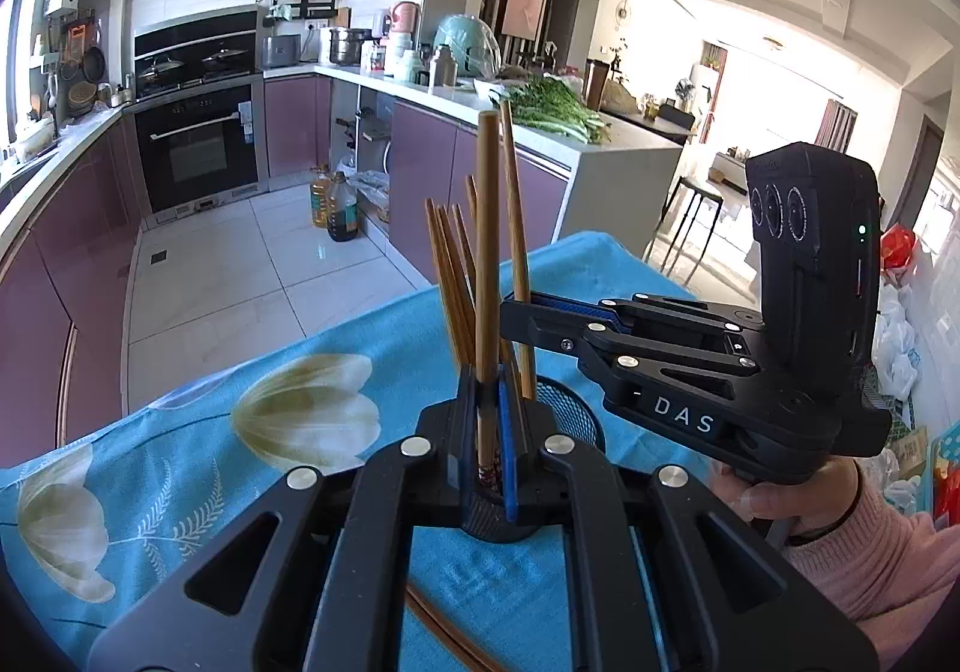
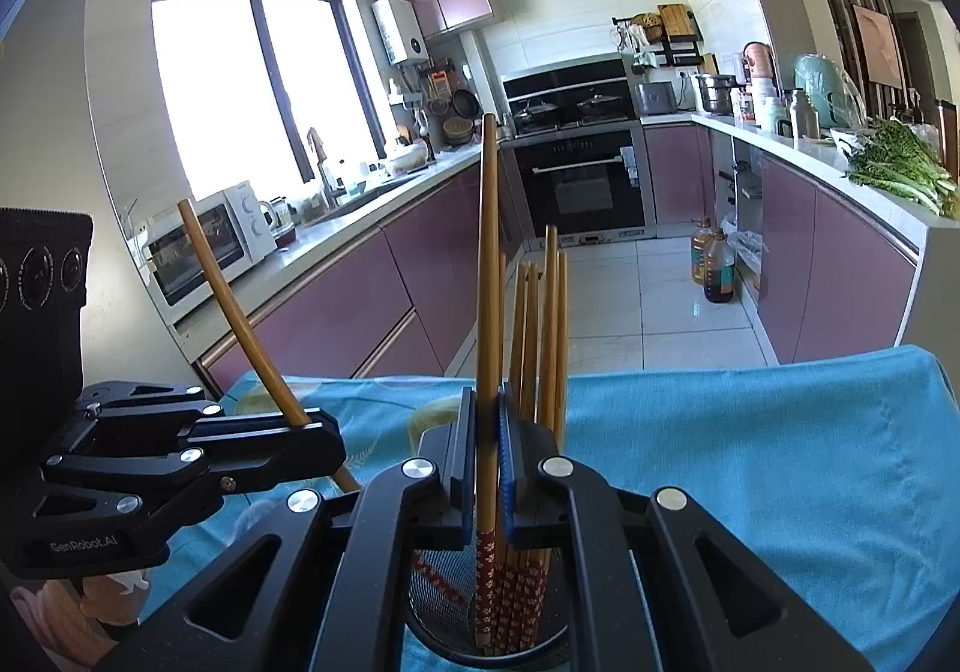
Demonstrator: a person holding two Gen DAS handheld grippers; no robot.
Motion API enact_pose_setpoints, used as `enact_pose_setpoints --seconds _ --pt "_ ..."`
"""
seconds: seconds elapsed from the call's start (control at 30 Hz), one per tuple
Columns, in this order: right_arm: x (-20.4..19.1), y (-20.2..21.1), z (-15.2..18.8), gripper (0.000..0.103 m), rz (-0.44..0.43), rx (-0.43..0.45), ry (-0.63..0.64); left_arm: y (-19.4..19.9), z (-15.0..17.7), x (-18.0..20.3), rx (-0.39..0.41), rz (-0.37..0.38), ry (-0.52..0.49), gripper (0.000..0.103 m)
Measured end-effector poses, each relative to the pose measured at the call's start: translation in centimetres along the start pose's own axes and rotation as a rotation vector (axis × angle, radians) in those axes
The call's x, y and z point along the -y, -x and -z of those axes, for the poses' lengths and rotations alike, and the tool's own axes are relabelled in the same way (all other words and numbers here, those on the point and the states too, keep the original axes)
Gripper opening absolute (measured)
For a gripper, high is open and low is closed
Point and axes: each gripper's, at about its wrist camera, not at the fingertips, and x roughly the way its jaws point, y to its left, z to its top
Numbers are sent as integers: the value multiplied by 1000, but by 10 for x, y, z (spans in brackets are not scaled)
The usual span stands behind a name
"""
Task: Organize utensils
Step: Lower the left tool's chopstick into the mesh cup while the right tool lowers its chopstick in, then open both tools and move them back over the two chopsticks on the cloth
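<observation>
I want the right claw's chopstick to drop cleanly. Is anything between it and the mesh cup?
Nothing visible blocks it. The right claw holds its chopstick upright, its patterned end already inside the mesh cup beside the other chopsticks. The left claw is off to the side.

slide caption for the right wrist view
Right gripper lowers a chopstick into the mesh holder.

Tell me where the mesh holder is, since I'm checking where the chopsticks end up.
The black mesh holder stands on the blue tablecloth, directly under the right tongs, with several chopsticks upright inside it.
</observation>
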Motion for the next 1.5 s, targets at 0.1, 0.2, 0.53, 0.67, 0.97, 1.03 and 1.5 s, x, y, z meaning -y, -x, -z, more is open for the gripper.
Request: enact_pose_setpoints --seconds 0.1,0.2,0.53,0.67,0.97,1.03,1.5 --pt "2 -3 5 6 5 -20 -5 -6 0 -3 -27 10 -1 7" --pt "5 -8 9 6 10 -38 -13 -15 0 -5 -57 14 0 7" --pt "11 -6 14 8 25 -46 -31 -38 4 -16 -96 21 35 32" --pt "10 5 16 12 23 -26 -24 -27 8 -18 -52 6 46 32" --pt "-36 43 25 46 -99 -14 153 28 37 -33 105 -145 93 55" --pt "-46 41 34 46 -116 -48 192 35 49 -37 104 -172 104 59" --pt "-51 -27 113 46 -116 -341 121 27 132 -73 -16 -345 228 88"
